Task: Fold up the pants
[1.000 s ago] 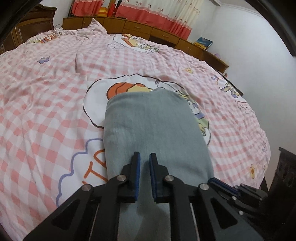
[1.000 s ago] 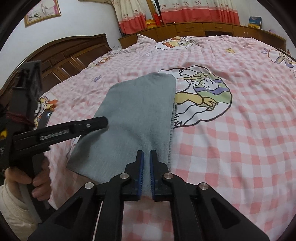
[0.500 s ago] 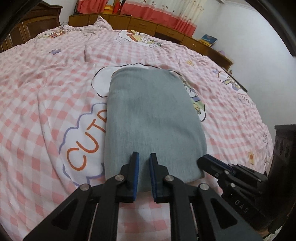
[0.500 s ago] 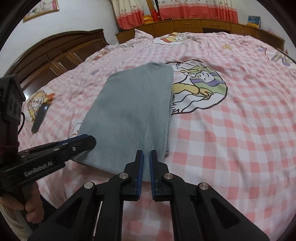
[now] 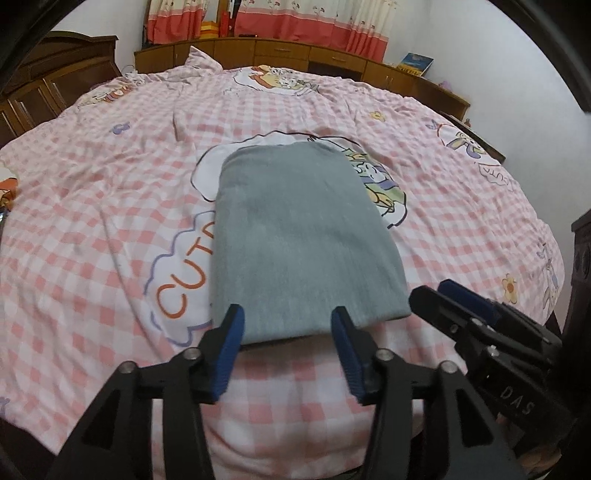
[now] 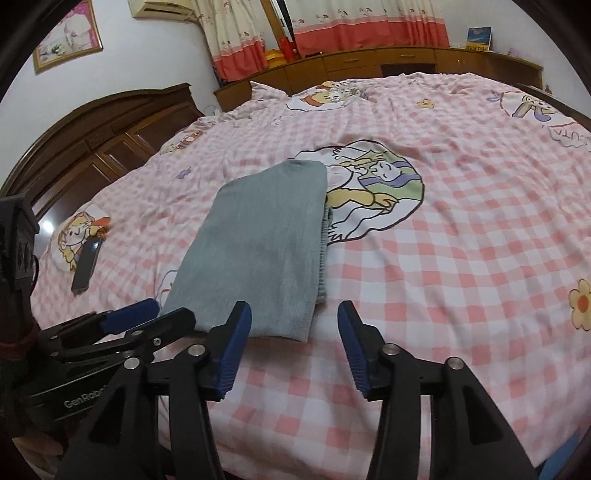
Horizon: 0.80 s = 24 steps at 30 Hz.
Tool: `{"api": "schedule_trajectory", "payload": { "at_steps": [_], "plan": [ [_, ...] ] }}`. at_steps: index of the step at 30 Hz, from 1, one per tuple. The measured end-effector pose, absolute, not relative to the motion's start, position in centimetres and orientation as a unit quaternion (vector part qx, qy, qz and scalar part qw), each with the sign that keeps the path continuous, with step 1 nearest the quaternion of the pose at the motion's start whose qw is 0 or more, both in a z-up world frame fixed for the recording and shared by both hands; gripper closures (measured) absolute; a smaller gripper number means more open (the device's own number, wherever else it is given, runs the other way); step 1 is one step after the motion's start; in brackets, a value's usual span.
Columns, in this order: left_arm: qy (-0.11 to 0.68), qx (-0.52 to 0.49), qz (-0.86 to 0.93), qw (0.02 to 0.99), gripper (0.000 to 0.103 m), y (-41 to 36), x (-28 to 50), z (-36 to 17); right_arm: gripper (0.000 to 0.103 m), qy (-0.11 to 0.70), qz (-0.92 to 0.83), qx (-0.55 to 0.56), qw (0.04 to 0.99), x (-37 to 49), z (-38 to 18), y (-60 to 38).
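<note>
The grey pants (image 5: 299, 240) lie folded into a flat rectangle on the pink checked bed cover (image 5: 92, 221). My left gripper (image 5: 288, 325) is open and empty, just short of the pants' near edge. The pants also show in the right wrist view (image 6: 258, 251), left of centre. My right gripper (image 6: 293, 321) is open and empty near the pants' near right corner. The right gripper also shows at the lower right of the left wrist view (image 5: 461, 306). The left gripper also shows at the lower left of the right wrist view (image 6: 129, 317).
A dark phone (image 6: 86, 264) lies on the cover at the left. A dark wooden headboard (image 6: 96, 136) stands at the left. Low wooden cabinets (image 5: 295, 55) and red and cream curtains (image 5: 306, 18) line the far wall. A dark wooden post (image 5: 581, 266) stands at the right.
Both grippers have opened, let go of the pants' near edge and drawn back a little. The folded pants now lie flat and free on the bed.
</note>
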State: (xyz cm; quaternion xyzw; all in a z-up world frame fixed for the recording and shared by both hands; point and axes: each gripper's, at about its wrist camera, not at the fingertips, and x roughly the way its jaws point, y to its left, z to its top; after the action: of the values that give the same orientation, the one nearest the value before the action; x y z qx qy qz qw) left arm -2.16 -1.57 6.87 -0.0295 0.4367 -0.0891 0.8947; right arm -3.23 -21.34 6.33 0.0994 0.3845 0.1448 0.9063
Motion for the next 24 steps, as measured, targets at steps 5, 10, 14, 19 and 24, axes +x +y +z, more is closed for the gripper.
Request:
{"api": "schedule_trajectory", "payload": {
  "at_steps": [5,10,14,19,24],
  "plan": [
    [0.456,-0.029,-0.07,0.887,0.033,-1.2,-2.4,6.3,0.041,0.392,0.13,0.105,0.905,-3.5,6.1,-21.9],
    [0.477,-0.026,-0.049,0.877,0.027,-0.8,-2.3,5.3,0.041,0.412,0.124,0.093,0.898,-3.4,5.2,-21.6],
    [0.497,-0.031,-0.041,0.866,0.022,-0.6,-2.1,4.2,0.04,0.435,0.116,0.076,0.89,-3.2,3.9,-21.2],
    [0.511,-0.019,-0.036,0.858,0.02,-0.8,-1.7,2.9,0.033,0.455,0.112,0.06,0.882,-3.0,2.5,-20.7],
    [0.528,-0.03,-0.028,0.849,0.019,-0.3,-0.7,1.2,0.033,0.468,0.1,0.029,0.878,-2.4,1.0,-20.0]
  ]
}}
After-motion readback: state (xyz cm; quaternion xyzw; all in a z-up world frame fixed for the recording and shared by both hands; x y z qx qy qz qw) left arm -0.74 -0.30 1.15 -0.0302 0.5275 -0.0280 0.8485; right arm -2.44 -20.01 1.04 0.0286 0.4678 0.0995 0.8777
